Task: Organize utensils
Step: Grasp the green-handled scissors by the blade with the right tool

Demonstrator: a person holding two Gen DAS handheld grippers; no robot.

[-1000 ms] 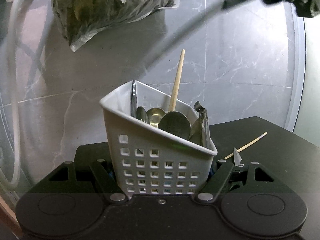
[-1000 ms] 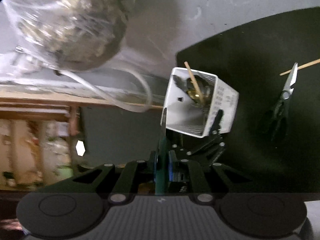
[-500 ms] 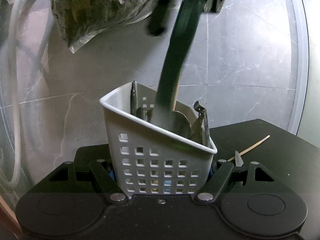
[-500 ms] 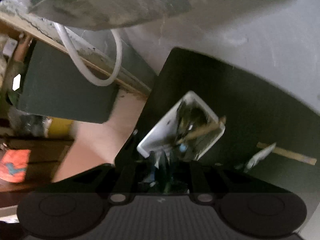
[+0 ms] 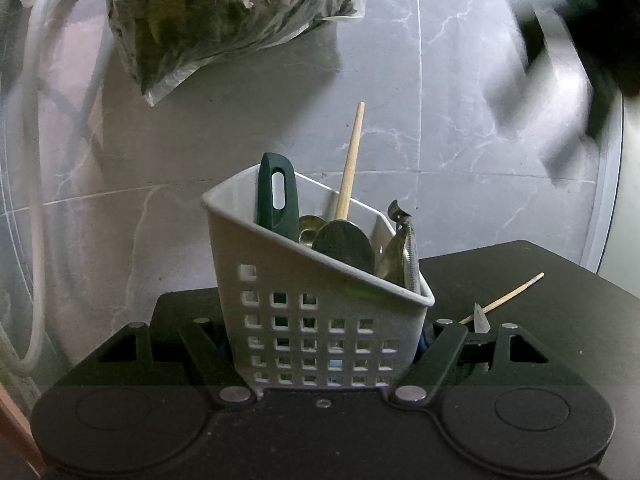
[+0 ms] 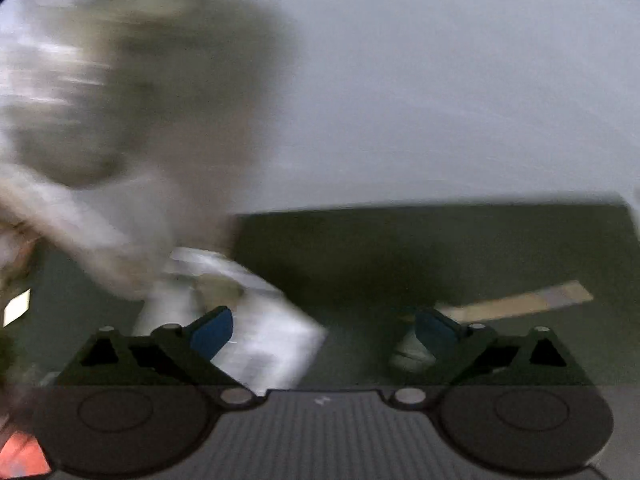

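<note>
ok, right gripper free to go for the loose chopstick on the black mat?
Probably yes. The right gripper is open with nothing between its fingers, and the chopstick lies in the open on the mat, apart from the caddy. A metal blade crosses its near end.

Upper left of left wrist view: clear plastic bag (image 5: 224,20) of dark greenish contents lying on grey marbled floor tiles (image 5: 440,140). White hose (image 5: 34,168) runs down far left edge. Black tabletop (image 5: 560,300) fills lower right.
</note>
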